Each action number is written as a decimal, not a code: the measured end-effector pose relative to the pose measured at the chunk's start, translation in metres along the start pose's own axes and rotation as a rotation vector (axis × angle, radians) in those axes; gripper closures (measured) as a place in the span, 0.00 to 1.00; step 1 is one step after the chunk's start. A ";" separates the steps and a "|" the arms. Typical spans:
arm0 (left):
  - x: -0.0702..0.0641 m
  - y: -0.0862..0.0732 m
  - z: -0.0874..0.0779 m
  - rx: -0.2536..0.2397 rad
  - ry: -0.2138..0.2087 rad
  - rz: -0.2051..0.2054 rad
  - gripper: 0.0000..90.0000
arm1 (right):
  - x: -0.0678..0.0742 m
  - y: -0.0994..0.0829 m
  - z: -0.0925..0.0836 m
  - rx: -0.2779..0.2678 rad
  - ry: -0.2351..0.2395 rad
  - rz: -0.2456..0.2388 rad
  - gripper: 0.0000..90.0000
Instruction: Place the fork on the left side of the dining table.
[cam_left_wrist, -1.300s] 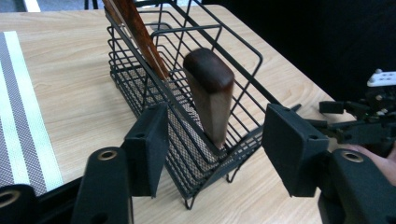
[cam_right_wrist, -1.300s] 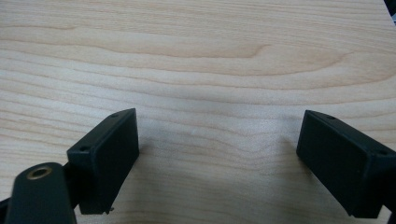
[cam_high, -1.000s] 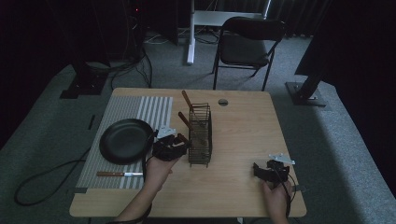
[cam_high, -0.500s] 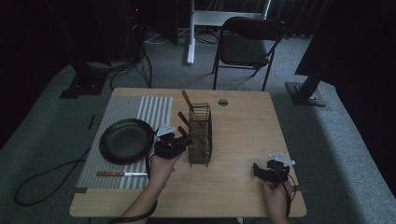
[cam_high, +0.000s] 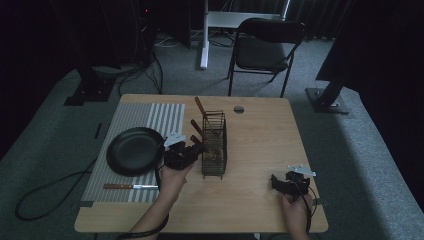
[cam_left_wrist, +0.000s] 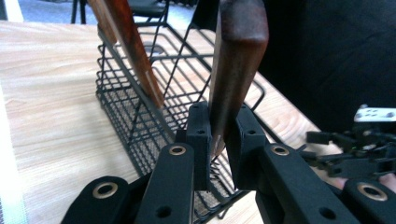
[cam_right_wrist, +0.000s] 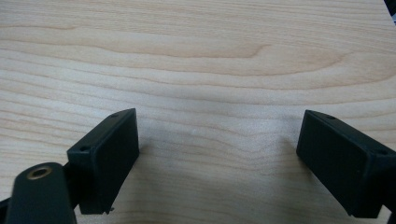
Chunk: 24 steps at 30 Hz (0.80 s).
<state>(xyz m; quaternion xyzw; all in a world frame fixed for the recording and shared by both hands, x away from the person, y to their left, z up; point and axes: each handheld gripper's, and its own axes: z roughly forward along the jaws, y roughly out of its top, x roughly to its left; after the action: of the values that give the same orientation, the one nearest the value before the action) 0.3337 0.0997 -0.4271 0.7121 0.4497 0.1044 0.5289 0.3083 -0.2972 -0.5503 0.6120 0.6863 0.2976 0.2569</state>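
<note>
A black wire basket (cam_high: 215, 150) (cam_left_wrist: 135, 112) stands mid-table with several wooden-handled utensils leaning out of it. My left gripper (cam_high: 196, 149) (cam_left_wrist: 219, 126) is at the basket's left side. Its jaws have just been closing, and the pads now press on one dark wooden handle (cam_left_wrist: 236, 70) that stands between them. Another wooden handle (cam_left_wrist: 130, 46) slants past on the left. My right gripper (cam_high: 276, 182) (cam_right_wrist: 217, 140) rests low over bare wood near the front right corner, open wide with nothing between its fingers.
A black frying pan (cam_high: 134, 150) sits on a striped mat (cam_high: 150, 115) at the left, with a wooden-handled knife (cam_high: 131, 186) near the mat's front. A folding chair (cam_high: 267, 47) stands beyond the table's far edge. The wooden table (cam_high: 260, 135) is bare at the right.
</note>
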 end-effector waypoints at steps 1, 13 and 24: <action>0.000 0.001 -0.002 -0.014 0.002 -0.002 0.89 | 0.000 0.000 0.000 0.000 0.000 0.000 0.14; -0.015 0.037 -0.044 -0.104 -0.014 0.088 0.90 | 0.000 0.000 0.000 0.002 0.000 -0.001 0.14; -0.013 0.066 -0.051 -0.158 0.003 0.110 0.90 | 0.000 0.000 0.000 0.001 0.000 -0.001 0.14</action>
<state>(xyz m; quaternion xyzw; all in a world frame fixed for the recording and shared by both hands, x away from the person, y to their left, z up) 0.3294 0.1209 -0.3455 0.6919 0.4010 0.1696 0.5760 0.3082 -0.2973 -0.5502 0.6119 0.6867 0.2971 0.2566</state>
